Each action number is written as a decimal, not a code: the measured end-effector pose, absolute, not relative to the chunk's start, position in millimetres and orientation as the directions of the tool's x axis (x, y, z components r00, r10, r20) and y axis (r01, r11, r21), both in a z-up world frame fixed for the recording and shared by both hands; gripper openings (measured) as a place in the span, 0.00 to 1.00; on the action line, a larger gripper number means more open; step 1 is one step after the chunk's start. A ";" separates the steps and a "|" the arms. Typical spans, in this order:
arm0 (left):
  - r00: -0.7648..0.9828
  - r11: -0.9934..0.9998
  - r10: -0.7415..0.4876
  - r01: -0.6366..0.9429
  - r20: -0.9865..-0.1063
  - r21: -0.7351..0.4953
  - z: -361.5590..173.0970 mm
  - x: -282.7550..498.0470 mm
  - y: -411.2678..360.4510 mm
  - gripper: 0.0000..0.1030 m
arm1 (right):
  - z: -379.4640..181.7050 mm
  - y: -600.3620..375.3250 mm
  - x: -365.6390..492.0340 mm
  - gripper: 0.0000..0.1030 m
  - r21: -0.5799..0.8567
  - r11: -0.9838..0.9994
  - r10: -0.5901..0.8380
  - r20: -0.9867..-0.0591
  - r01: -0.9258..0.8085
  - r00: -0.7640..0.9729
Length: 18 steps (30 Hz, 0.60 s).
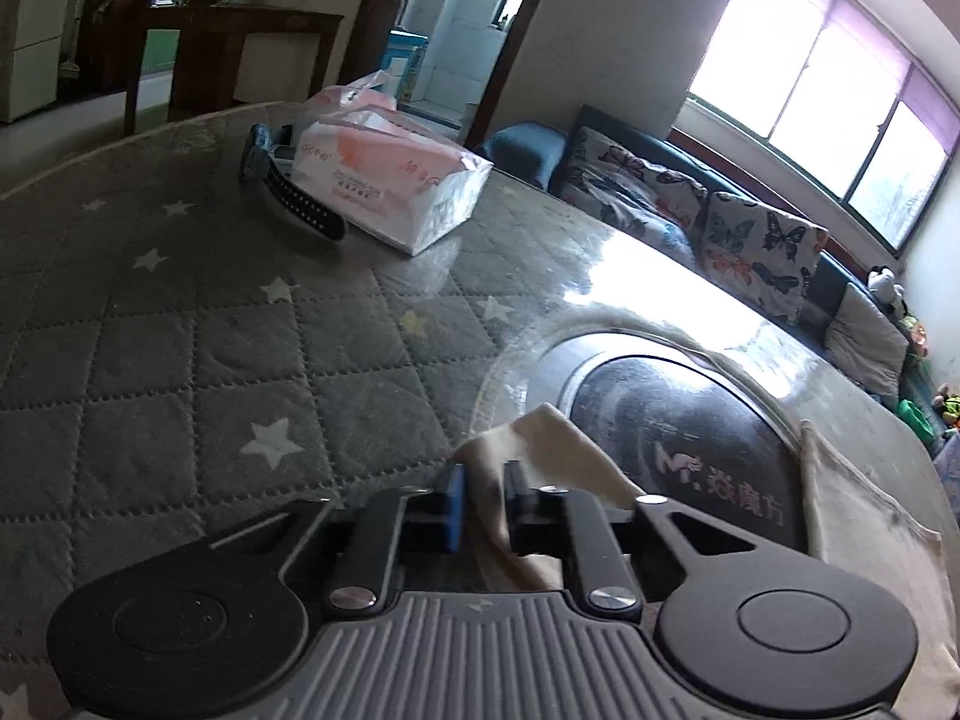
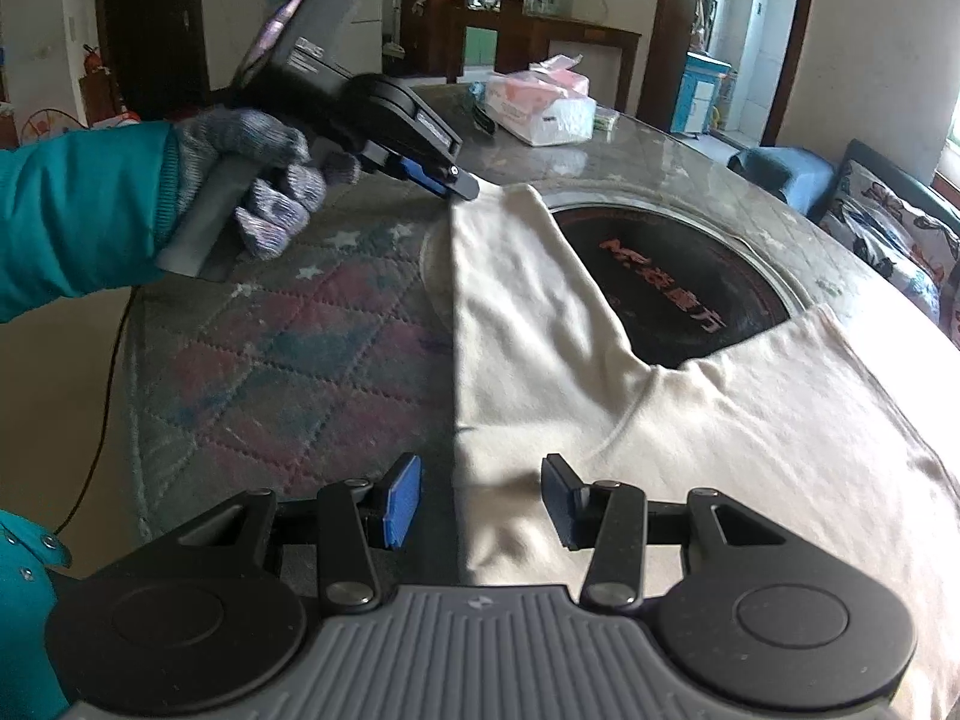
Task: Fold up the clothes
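A cream garment [image 2: 690, 414] lies spread on the round table, one sleeve [image 2: 516, 300] stretched out toward the far side. My left gripper [image 1: 483, 483] is shut on the end of that sleeve [image 1: 540, 450]; in the right wrist view it [image 2: 465, 189] pinches the sleeve's far tip, held by a gloved hand. My right gripper [image 2: 480, 498] is open, its jaws on either side of the garment's near edge by the shoulder, holding nothing.
The table has a quilted star-pattern cover [image 1: 180, 330] and a dark round inset [image 2: 672, 276] in its middle. A tissue pack [image 1: 384, 186] and a black strap [image 1: 300, 198] lie at the far side. A sofa with butterfly cushions [image 1: 756, 240] stands to the right.
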<state>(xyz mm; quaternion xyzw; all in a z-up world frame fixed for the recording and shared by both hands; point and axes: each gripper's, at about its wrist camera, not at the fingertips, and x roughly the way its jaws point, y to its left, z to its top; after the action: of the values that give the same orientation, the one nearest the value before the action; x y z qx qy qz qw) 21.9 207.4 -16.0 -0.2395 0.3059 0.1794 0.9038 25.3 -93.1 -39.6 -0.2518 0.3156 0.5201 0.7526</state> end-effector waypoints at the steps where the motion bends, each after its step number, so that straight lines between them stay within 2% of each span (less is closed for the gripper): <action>1: 0.750 0.821 0.180 -0.471 -0.636 -0.323 -15.6 22.0 207.7 0.06 | -41.0 -91.1 24.1 0.43 -0.047 0.325 0.623 -0.740 -0.944 0.252; 9: 0.794 0.839 0.177 -0.431 -0.581 -0.332 5.2 21.5 201.0 0.05 | -44.5 -84.1 13.7 0.45 -0.044 0.300 0.634 -0.737 -0.953 0.233; 12: 0.807 0.842 0.166 -0.415 -0.567 -0.344 12.5 22.1 197.4 0.05 | -49.6 -80.6 10.7 0.49 -0.051 0.291 0.626 -0.745 -0.955 0.230; 18: 0.862 0.868 0.109 -0.326 -0.494 -0.376 41.4 14.8 176.0 0.05 | -41.8 -87.4 11.1 0.48 -0.035 0.311 0.640 -0.731 -0.950 0.236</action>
<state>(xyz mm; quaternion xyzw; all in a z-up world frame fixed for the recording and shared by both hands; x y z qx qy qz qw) 14.8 176.0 41.4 -0.2298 0.2353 0.1160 0.9372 11.1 -87.4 -41.8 -0.2470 0.3137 0.5324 0.7464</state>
